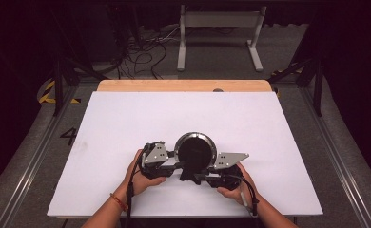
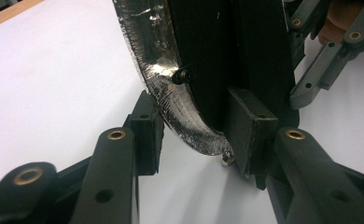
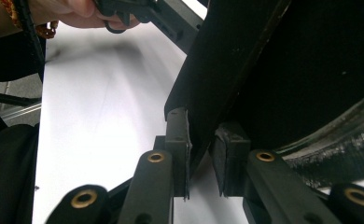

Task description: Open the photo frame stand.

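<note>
Where the left gripper (image 2: 194, 140) meets the work, its two matte black rectangular pads straddle the lower rim of the disc (image 1: 195, 153), a round black plate ringed by a crinkled, shiny silver foil band (image 2: 164, 93); the left pad touches the foil face and the right pad bears on the flat black back, so the jaws are clamped on the rim. A small dark screw (image 2: 182, 75) protrudes from the foil just beyond the left pad. The right gripper (image 3: 201, 158) has its blocky pads closed on the thin, flat black edge of the disc. Beyond both sets of fingers, the disc stands upright on the smooth white table (image 1: 126, 123), between the two hands, with a bare wooden strip (image 1: 183, 85) at the far edge.
</note>
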Demonstrator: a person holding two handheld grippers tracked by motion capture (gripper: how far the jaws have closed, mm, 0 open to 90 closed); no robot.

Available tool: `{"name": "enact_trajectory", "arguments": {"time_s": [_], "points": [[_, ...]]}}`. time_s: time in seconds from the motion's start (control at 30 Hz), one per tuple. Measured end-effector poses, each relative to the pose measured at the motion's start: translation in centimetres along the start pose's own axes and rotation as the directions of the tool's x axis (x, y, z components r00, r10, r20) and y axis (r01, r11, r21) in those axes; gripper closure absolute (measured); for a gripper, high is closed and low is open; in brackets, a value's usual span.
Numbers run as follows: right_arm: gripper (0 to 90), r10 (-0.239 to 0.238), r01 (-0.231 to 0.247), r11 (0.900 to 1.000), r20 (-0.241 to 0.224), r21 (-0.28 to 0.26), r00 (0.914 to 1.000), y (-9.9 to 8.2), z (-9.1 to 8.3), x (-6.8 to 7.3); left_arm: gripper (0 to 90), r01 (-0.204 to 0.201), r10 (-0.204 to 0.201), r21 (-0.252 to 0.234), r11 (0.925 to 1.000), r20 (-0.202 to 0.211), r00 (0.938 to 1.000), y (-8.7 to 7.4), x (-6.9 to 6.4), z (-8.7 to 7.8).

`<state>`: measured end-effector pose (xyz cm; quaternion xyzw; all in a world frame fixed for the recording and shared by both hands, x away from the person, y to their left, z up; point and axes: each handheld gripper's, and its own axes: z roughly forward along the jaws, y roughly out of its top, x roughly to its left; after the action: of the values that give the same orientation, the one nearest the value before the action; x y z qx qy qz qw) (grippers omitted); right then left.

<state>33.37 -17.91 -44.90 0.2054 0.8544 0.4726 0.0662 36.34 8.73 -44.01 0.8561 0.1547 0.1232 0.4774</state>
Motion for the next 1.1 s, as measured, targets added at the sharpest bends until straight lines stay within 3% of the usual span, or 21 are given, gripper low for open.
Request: {"name": "enact_trajectory", "arguments": {"time_s": [0.2, 0.33, 0.4, 0.47, 0.57, 0.73, 0.93, 1.0, 1.1], "points": [[79.2, -0.005, 0.005, 1.0, 0.011, 0.003, 0.9999, 0.03, -0.08, -0.15, 61.4, -0.042, 0.041, -0.01, 0.9991, -0.078, 0.9961, 0.16, -0.45, 0.16], [79.5, -0.013, 0.013, 0.9998, 0.018, 0.014, 0.9998, 0.07, 0.04, -0.09, 63.8, -0.084, 0.082, -0.005, 0.9965, -0.143, 0.9862, 0.01, -0.47, 0.38], [78.4, -0.014, 0.014, 0.9997, 0.019, 0.019, 0.9997, 0.09, 0.11, -0.08, 68.5, -0.075, 0.07, -0.014, 0.9971, -0.198, 0.9777, -0.15, -0.22, 0.36], [78.4, -0.015, 0.015, 0.9997, 0.015, 0.022, 0.9998, 0.15, 0.19, -0.12, 70.7, -0.06, 0.053, -0.028, 0.9978, -0.19, 0.9803, -0.4, 0.29, 0.15], [77.4, -0.014, 0.013, 0.9996, 0.022, 0.023, 0.9997, 0.19, 0.27, -0.13, 70.4, -0.063, 0.061, -0.003, 0.998, -0.194, 0.979, -0.52, 0.2, 0.31], [76.8, 0.006, -0.006, 0.9997, 0.02, 0.023, 0.9998, 0.08, 0.16, -0.38, 70.0, -0.064, 0.062, -0.005, 0.9979, -0.2, 0.9778, -0.41, 0.18, 0.47], [76.9, 0.018, -0.019, 0.9996, 0.014, 0.021, 0.9997, 0.04, 0.14, -0.51, 70.4, -0.073, 0.072, 0.006, 0.9973, -0.219, 0.9731, -0.27, 0.13, 0.59], [76.4, 0.028, -0.028, 0.9994, 0.013, 0.02, 0.9995, 0.01, 0.15, -0.56, 70.8, -0.069, 0.071, 0.014, 0.9975, -0.238, 0.9686, -0.29, 0.23, 0.65], [76.3, 0.036, -0.036, 0.9992, 0.007, 0.02, 0.9993, -0.03, 0.13, -0.7, 71.3, -0.069, 0.071, 0.015, 0.9975, -0.242, 0.9678, -0.33, 0.27, 0.71]]}}
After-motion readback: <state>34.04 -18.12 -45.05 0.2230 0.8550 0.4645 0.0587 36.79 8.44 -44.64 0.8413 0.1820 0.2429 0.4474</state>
